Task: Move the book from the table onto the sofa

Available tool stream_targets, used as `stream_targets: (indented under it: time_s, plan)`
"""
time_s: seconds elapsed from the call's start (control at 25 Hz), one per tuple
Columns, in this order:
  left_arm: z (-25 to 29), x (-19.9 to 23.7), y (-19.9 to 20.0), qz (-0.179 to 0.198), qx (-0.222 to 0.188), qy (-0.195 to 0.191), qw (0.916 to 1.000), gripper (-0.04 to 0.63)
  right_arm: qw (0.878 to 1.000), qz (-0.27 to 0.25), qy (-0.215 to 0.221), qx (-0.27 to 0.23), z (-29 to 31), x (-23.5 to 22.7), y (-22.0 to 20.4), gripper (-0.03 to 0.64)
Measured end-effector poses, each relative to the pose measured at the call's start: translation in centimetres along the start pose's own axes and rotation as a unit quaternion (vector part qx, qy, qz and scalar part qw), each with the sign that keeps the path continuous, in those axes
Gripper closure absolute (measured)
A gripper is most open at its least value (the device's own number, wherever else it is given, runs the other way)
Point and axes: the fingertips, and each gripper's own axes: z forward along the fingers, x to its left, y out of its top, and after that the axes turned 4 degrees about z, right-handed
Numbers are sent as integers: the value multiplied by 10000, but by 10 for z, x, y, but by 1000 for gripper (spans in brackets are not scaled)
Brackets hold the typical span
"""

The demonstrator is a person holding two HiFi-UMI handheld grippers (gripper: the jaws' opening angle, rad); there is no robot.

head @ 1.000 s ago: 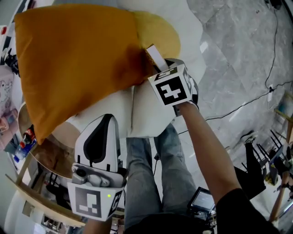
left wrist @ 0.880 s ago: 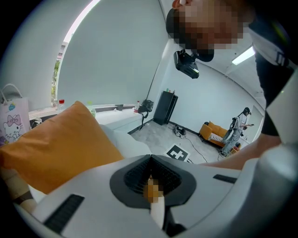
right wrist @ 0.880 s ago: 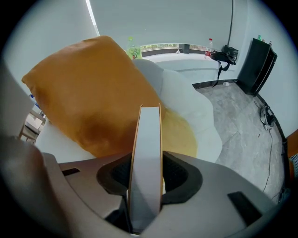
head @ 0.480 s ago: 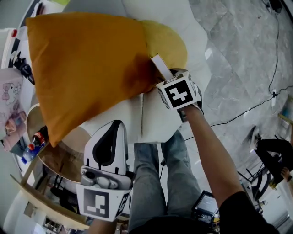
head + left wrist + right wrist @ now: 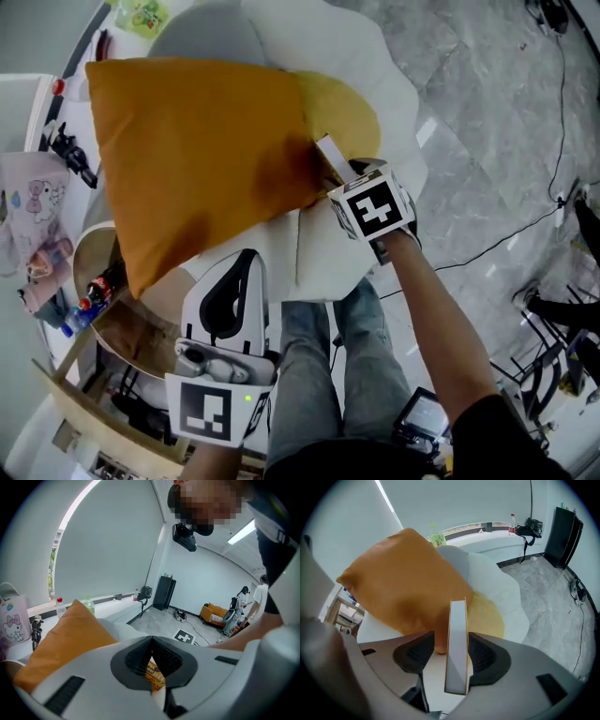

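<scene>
Above sofa [image 5: 492,578], book [image 5: 457,644] stands between opening jaws of right gripper [image 5: 451,656].

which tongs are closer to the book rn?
Right. The right tongs straddle the book, jaws opening; the left tongs sit at the sofa's near edge, apart from it.

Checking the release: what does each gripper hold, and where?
Nothing: the book stands between the right gripper's opening fingers, a gap on one side. Left gripper is shut.
</scene>
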Motion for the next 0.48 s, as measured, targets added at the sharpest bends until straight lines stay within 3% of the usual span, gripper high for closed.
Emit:
stream_targets:
  time_s: [0.48]
  plan:
    - [-23, -29, 60, 431, -267, -10, 9987, 591, 9993, -210, 146, -278, -86, 6, 10, 387]
